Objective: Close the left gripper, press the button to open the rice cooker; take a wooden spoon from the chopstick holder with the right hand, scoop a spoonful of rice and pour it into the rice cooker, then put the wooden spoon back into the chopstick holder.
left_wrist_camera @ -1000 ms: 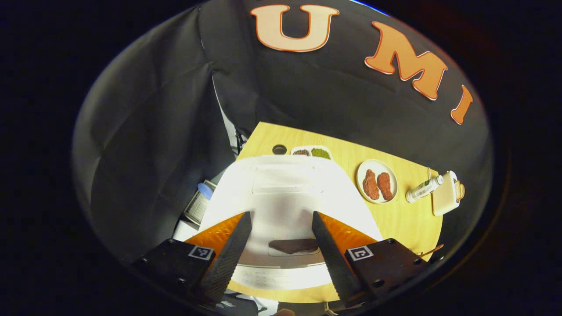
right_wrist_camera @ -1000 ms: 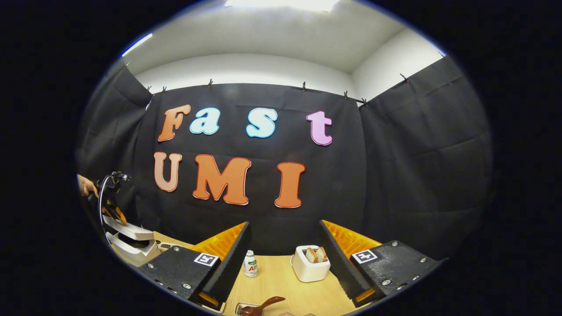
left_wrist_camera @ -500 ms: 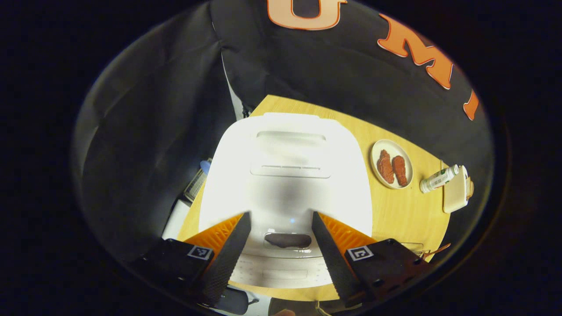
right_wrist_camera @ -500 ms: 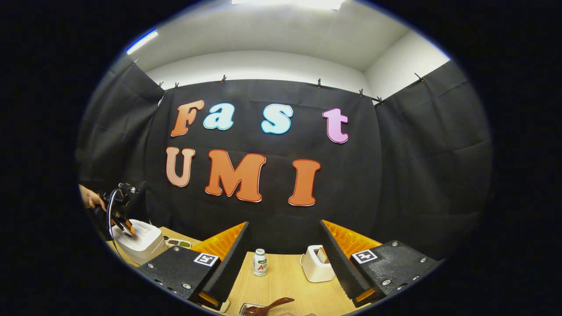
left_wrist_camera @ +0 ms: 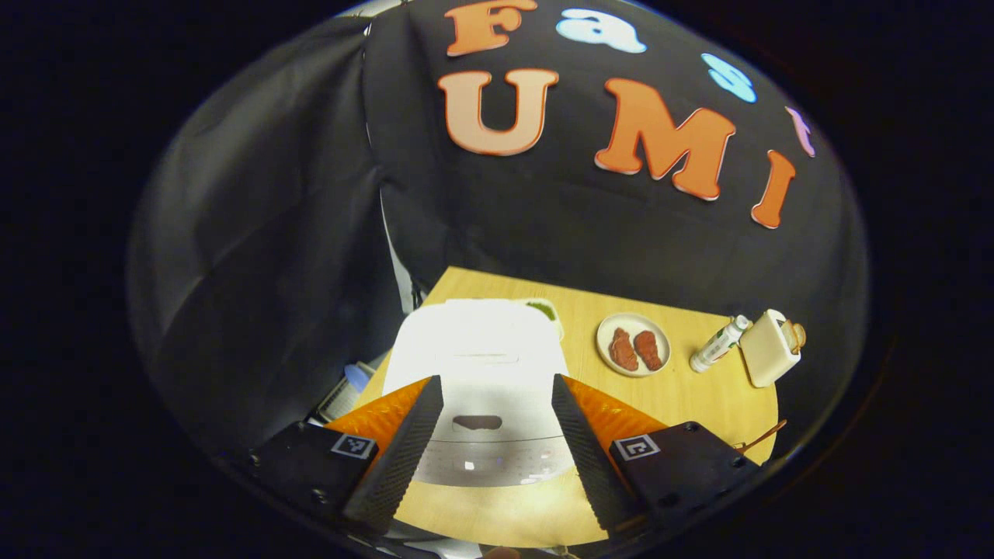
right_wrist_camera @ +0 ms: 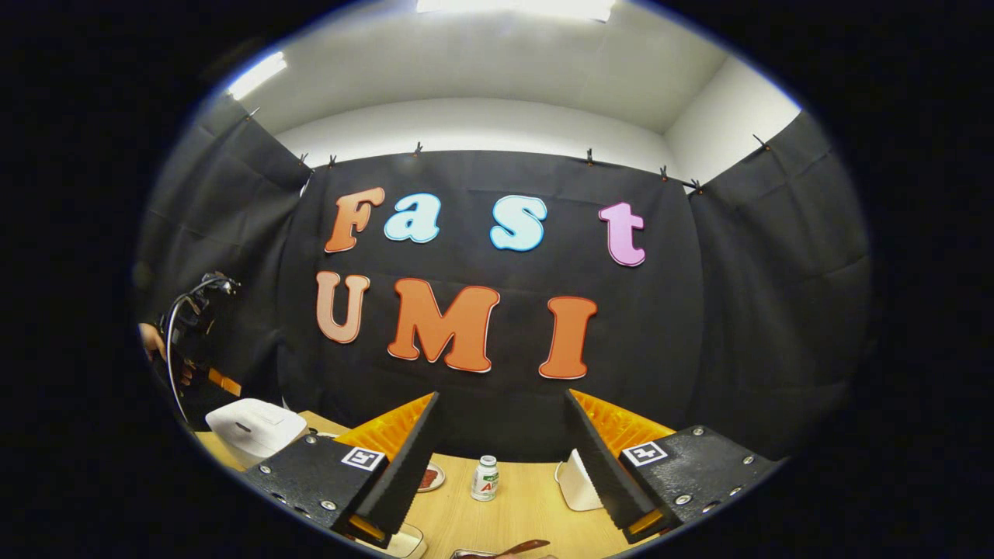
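The white rice cooker (left_wrist_camera: pixel 481 365) stands on the wooden table with its lid down. A dark oval button (left_wrist_camera: pixel 477 422) sits on its front. My left gripper (left_wrist_camera: pixel 497 379) hovers above the cooker's front, open, with the button seen between its fingers and nothing held. From the right gripper view the cooker (right_wrist_camera: pixel 256 425) is at the far left. A hand holds the left gripper (right_wrist_camera: pixel 194 341) above it. My right gripper (right_wrist_camera: pixel 502 394) is open and empty above the table. The wooden spoon (right_wrist_camera: pixel 522 548) lies in the chopstick holder (right_wrist_camera: pixel 466 554) at the bottom edge.
To the right of the cooker are a plate (left_wrist_camera: pixel 633 354) with two pieces of meat, a small bottle (left_wrist_camera: pixel 718 343) and a white toaster (left_wrist_camera: pixel 769 347). A dish with green food (left_wrist_camera: pixel 543 309) peeks out behind the cooker. Black cloth walls the table's back and left.
The cooker lid stood ajar a second ago and now lies down. My left gripper has lifted up and back from the cooker. The right gripper's view has swung slightly left.
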`<state>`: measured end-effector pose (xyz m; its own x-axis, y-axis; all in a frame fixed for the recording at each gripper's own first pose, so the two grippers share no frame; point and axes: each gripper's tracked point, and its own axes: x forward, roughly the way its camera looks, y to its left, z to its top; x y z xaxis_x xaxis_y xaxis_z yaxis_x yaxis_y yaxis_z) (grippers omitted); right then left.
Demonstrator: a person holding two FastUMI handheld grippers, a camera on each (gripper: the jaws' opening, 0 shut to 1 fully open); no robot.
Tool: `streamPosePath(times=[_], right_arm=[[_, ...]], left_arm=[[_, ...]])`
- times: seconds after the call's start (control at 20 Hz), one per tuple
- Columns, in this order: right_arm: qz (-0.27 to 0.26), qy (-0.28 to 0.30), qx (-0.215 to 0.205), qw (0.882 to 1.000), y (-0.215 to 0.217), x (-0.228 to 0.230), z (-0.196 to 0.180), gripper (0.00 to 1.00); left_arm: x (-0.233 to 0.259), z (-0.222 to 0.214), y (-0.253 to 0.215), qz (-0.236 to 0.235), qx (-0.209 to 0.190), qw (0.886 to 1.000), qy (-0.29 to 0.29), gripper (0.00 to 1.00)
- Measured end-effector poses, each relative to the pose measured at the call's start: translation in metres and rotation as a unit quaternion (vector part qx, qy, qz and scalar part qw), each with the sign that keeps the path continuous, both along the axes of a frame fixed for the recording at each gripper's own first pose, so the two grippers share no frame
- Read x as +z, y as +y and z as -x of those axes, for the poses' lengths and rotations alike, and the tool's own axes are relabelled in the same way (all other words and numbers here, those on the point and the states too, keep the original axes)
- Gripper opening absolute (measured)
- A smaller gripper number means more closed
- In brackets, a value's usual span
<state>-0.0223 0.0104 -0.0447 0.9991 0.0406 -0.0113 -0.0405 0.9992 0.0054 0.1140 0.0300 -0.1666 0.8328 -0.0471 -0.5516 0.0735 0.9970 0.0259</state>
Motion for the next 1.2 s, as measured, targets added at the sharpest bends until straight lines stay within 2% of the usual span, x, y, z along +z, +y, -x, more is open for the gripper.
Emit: streamPosePath(times=[0.05, 0.1, 0.15, 0.2, 0.4, 0.6, 0.75, 0.8, 0.85, 0.95, 1.05, 1.15, 1.2], right_arm=[[-0.002, -0.003, 0.008, 1.0, 0.008, 0.002, -0.001, 0.95], [-0.005, -0.006, 0.016, 1.0, 0.016, 0.006, -0.002, 1.0], [-0.008, -0.01, 0.026, 1.0, 0.024, 0.009, -0.003, 0.96], [-0.011, -0.015, 0.031, 0.999, 0.03, 0.013, -0.006, 0.96], [-0.017, -0.031, 0.053, 0.998, 0.055, 0.021, -0.011, 0.96], [-0.028, -0.042, 0.077, 0.996, 0.083, 0.028, -0.017, 0.97], [-0.03, -0.048, 0.093, 0.994, 0.101, 0.03, -0.017, 0.97], [-0.031, -0.049, 0.099, 0.993, 0.108, 0.031, -0.017, 1.0], [-0.03, -0.048, 0.105, 0.993, 0.114, 0.031, -0.018, 0.97], [-0.028, -0.049, 0.115, 0.992, 0.123, 0.029, -0.018, 0.97], [-0.029, -0.049, 0.121, 0.991, 0.132, 0.029, -0.019, 0.96], [-0.035, -0.048, 0.122, 0.991, 0.138, 0.028, -0.023, 1.0], [-0.038, -0.048, 0.121, 0.991, 0.14, 0.028, -0.024, 0.97]], left_arm=[[0.02, 0.007, -0.006, 0.005, -0.008, 0.999, -0.032, 0.95], [0.039, 0.014, -0.011, 0.008, -0.015, 0.998, -0.064, 0.95], [0.055, 0.022, -0.013, 0.007, -0.018, 0.995, -0.101, 0.97], [0.069, 0.029, -0.016, 0.006, -0.017, 0.991, -0.131, 0.97], [0.104, 0.06, -0.024, 0.011, -0.01, 0.977, -0.212, 0.95], [0.146, 0.1, -0.03, 0.024, -0.007, 0.956, -0.291, 0.97], [0.156, 0.12, -0.04, 0.024, -0.011, 0.947, -0.319, 0.95], [0.156, 0.126, -0.044, 0.021, -0.014, 0.946, -0.324, 0.97], [0.158, 0.131, -0.05, 0.015, -0.019, 0.944, -0.33, 0.97], [0.158, 0.138, -0.059, 0.005, -0.028, 0.94, -0.339, 0.97], [0.152, 0.142, -0.069, 0.0, -0.035, 0.94, -0.339, 0.95], [0.144, 0.144, -0.073, -0.006, -0.034, 0.943, -0.33, 0.97], [0.142, 0.144, -0.072, -0.007, -0.03, 0.944, -0.328, 0.97]])
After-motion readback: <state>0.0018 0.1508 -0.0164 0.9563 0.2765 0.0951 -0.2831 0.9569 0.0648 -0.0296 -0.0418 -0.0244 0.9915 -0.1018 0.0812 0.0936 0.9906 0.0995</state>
